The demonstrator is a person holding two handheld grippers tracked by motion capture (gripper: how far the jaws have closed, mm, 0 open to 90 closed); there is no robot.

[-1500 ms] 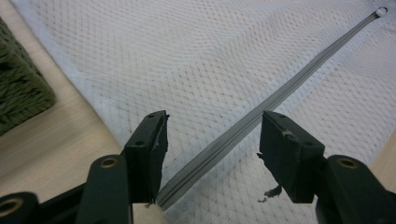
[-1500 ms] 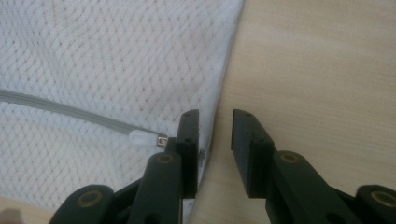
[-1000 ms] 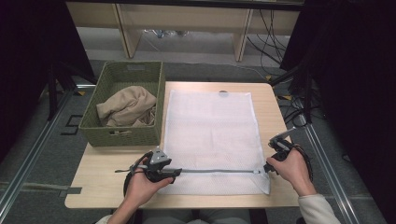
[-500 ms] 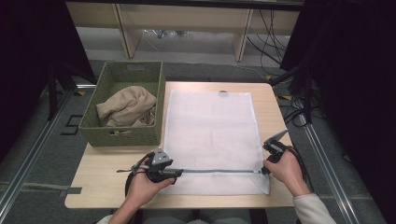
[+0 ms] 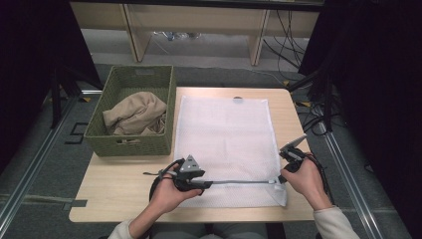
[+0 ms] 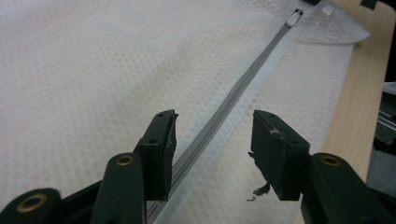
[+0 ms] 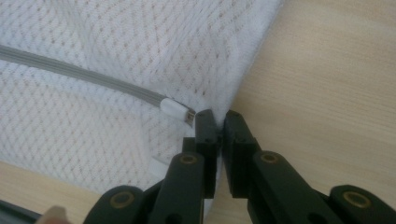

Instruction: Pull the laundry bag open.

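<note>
A white mesh bag [image 5: 224, 134] lies flat on the wooden table [image 5: 114, 191], with a grey zipper [image 5: 239, 181] running along its near edge. My left gripper [image 5: 203, 183] is open at the zipper's left end. In the left gripper view its jaws [image 6: 212, 140] straddle the zipper [image 6: 219, 116] just above the mesh. My right gripper [image 5: 281, 176] is at the bag's near right corner. In the right gripper view it is shut [image 7: 218, 119] on the bag's edge seam, just right of the white zipper pull [image 7: 173, 108].
A green woven basket [image 5: 132, 144] stands at the table's left, beside the bag, with a crumpled tan cloth [image 5: 134, 112] inside. Bare wood [image 7: 327, 79] lies right of the bag. Cables [image 5: 318, 119] hang off the table's right side.
My right hand has shifted slightly left onto the bag's corner. The left gripper and the bag have not visibly moved.
</note>
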